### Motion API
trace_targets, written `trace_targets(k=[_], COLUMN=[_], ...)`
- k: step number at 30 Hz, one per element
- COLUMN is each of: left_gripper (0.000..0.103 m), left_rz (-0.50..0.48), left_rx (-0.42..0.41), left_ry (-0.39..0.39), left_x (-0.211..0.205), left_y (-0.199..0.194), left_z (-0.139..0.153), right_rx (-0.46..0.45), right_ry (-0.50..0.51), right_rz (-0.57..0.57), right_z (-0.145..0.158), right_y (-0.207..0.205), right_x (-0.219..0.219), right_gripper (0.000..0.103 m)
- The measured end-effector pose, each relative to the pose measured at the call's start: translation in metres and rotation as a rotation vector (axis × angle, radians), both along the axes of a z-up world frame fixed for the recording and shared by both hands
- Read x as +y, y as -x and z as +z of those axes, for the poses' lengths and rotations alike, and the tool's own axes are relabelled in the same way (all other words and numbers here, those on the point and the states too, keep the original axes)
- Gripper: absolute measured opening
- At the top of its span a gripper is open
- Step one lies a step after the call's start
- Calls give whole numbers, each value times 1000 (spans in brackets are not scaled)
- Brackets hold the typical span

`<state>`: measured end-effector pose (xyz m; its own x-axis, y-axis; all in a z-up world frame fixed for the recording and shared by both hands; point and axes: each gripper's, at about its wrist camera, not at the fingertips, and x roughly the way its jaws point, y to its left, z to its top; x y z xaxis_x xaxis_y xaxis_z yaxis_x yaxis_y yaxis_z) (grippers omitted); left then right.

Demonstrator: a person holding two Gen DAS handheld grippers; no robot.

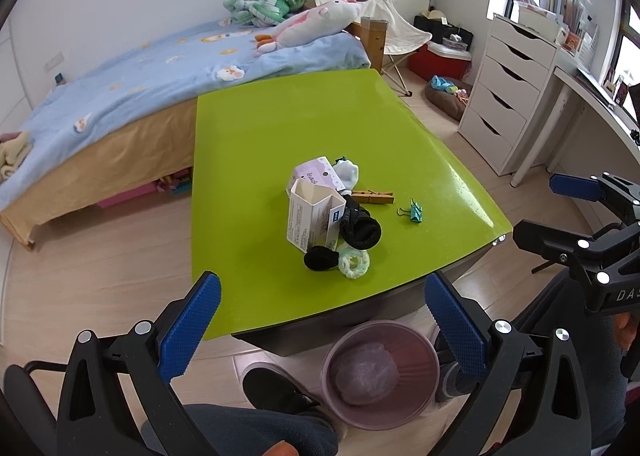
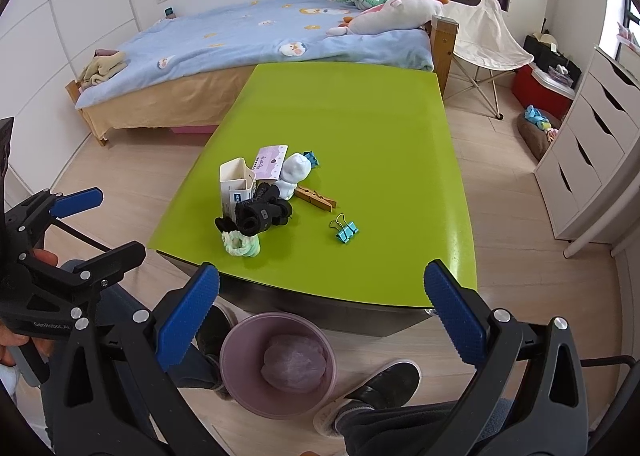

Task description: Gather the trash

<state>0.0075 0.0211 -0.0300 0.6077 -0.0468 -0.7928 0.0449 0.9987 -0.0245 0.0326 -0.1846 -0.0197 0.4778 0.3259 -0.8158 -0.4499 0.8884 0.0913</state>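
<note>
Grippers first, nearest the lenses: the left gripper (image 1: pixel 323 326) hangs with its blue fingers (image 1: pixel 191 326) spread wide and nothing between them, and the right gripper (image 2: pixel 322 310) matches it, pads (image 2: pixel 456 316) far apart and empty. Both hover above the near edge of the green table (image 2: pixel 360 127). Straight below, on the wooden floor, sits the pink bin (image 2: pixel 278 364) with a crumpled clear bag inside, a dark shoe (image 2: pixel 384 380) just beside it. Now up onto the tabletop — the clutter is bunched in one pile toward the near half. A pale green scrunchie (image 2: pixel 241 244) lies closest, touching a black scrunchie (image 1: pixel 320 258) and a rolled black sock (image 2: pixel 262 213). Against those stands an open white carton (image 1: pixel 314 221), and behind it a flattened lilac box (image 2: pixel 271 161) and a white sock (image 2: pixel 295 172). A wooden clothespin (image 2: pixel 317 197) lies just beside the pile; a teal binder clip (image 2: pixel 344 230) sits apart. Beyond the table — a bed (image 2: pixel 240 39) with a blue cover and plush toys.
</note>
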Motion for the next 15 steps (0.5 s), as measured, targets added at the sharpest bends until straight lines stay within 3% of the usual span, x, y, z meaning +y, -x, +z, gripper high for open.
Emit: trace_targets(k=[3,15], left_gripper=[97,97], left_rz=[16,40], left_rx=[31,13], left_ry=[5,64], left_x=[2,10], left_y=[-3,1], left_z=[-3,-6], right_rx=[0,8], right_ry=[-1,1], right_rz=[-1,5], right_z=[0,-4], right_y=[0,2], right_x=[0,0], right_gripper=[100,100])
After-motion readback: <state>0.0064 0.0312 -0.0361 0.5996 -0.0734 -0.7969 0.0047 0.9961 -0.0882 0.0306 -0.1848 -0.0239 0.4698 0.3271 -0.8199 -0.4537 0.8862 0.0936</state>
